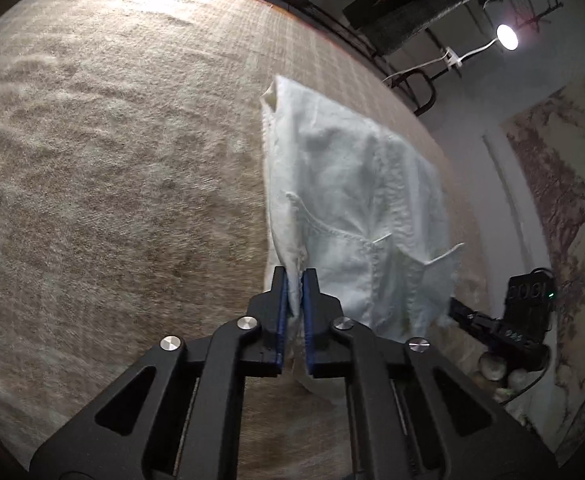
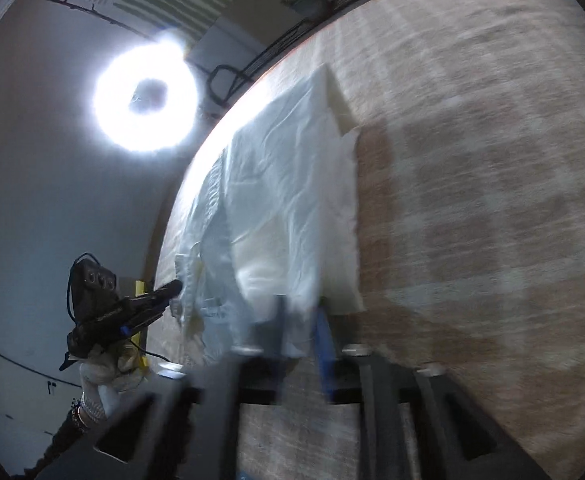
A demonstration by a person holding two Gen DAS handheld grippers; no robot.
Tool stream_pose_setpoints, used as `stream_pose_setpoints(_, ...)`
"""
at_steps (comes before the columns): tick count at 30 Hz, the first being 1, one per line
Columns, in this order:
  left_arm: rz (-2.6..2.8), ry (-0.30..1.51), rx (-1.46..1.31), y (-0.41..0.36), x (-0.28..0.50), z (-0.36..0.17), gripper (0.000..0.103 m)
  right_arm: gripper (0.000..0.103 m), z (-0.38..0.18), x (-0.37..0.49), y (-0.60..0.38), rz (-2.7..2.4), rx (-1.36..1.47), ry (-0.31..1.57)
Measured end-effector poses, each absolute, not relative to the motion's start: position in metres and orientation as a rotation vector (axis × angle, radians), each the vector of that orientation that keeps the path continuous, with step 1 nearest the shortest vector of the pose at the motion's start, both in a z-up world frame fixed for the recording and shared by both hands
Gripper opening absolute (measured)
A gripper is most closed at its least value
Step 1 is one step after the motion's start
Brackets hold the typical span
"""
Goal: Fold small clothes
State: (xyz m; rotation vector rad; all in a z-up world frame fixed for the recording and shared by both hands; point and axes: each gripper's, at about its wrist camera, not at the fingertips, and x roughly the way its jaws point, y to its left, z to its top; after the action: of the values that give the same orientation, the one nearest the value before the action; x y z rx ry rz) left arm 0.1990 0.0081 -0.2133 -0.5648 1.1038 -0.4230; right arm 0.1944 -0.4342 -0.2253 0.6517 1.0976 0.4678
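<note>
Right up close, a corner of the white garment (image 1: 344, 216) is pinched between the blue pads (image 1: 281, 312) of the left gripper (image 1: 294, 280), jaws clamped tight on the cloth, and another edge of it is clenched the same way in the blurred right gripper (image 2: 298, 312). The garment is held lifted between the two, its stitched pocket seams seen from the left wrist, its far end draped toward the beige woven surface (image 1: 112, 160) beneath. Farther off, a gloved hand (image 2: 104, 376) is seen on the left gripper's handle, and a glaring ring light (image 2: 146, 96) is mounted by the wall.
</note>
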Motion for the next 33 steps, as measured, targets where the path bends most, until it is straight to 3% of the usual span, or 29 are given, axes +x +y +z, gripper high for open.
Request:
stream_pose_setpoints(4,-0.418,1.076,-0.493,-0.001,0.194,-0.205,0.004,0.0,-0.206,0.196,-0.434,0.461,0.559,1.033)
stream_pose_setpoints(10,-0.347,1.083,-0.357,-0.012,0.193,-0.205,0.007,0.0,-0.224,0.207,-0.436,0.359,0.451,1.113)
stream_pose_setpoints(14,-0.325,0.968,-0.333,-0.006,0.185,-0.169,0.007,0.019,-0.199,0.211,-0.42,0.317,0.3,1.093)
stream_pose_setpoints(21,-0.4,0.891,-0.338,-0.038,0.231,-0.14,0.007,0.019,-0.138,0.238,-0.393,0.415,0.227,0.902)
stream_pose_setpoints(33,-0.386,0.972,-0.154,-0.1,0.302,-0.187,0.007,0.016,-0.184,0.321,-0.342,0.46,0.098,0.983)
